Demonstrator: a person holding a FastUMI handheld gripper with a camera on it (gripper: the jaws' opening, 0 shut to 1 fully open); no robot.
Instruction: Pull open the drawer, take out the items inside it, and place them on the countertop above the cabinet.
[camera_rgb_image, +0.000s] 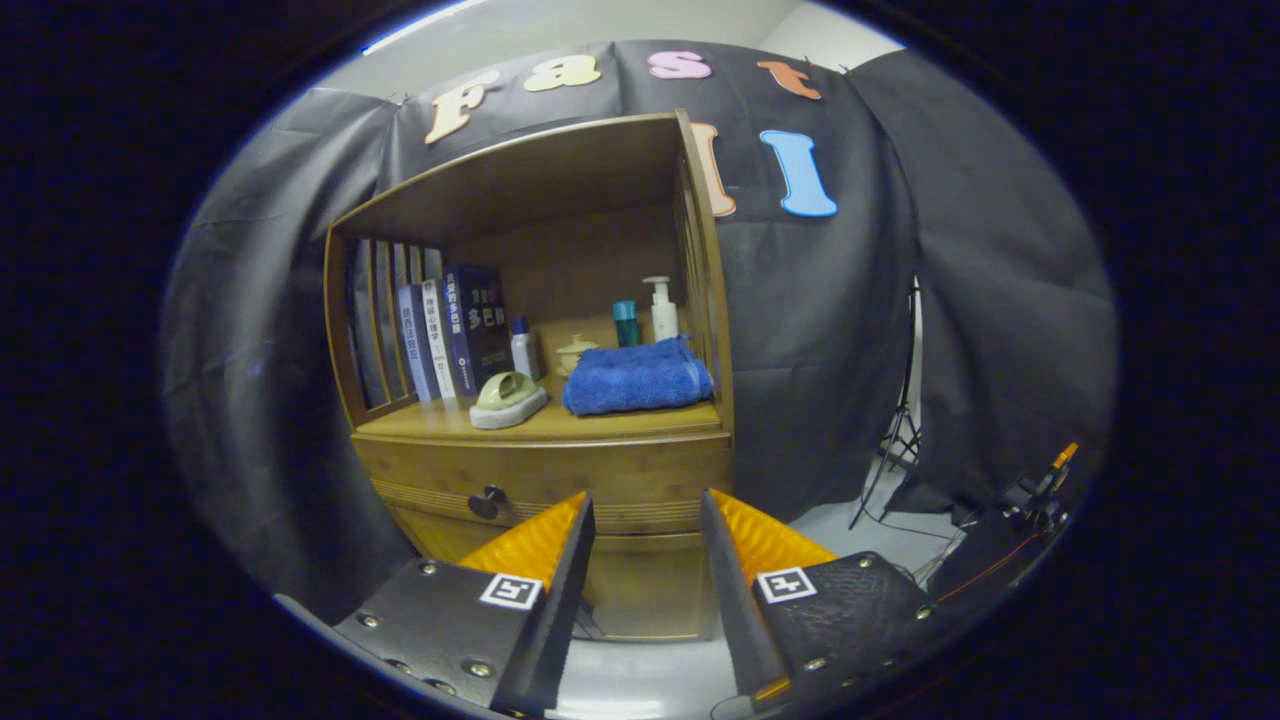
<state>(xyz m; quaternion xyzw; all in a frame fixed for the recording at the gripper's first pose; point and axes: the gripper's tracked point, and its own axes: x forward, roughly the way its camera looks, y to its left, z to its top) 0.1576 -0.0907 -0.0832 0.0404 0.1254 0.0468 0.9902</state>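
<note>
A wooden cabinet (560, 470) stands ahead of my fingers against the black cloth. Its drawer (600, 485) sits closed under the countertop, with a dark round knob (489, 502) left of my left fingertip. The countertop (600, 423) carries a folded blue towel (637, 377) and a pale green and white object (508, 398). My gripper (647, 510) is open, its orange fingers (535, 545) wide apart with nothing between them, a short way back from the drawer front. The drawer's inside is hidden.
Several books (450, 335) stand at the back left of the shelf. Small bottles (660, 310) and a little jar (577, 352) stand behind the towel. A stand's legs and cables (900, 450) lie on the floor to the right.
</note>
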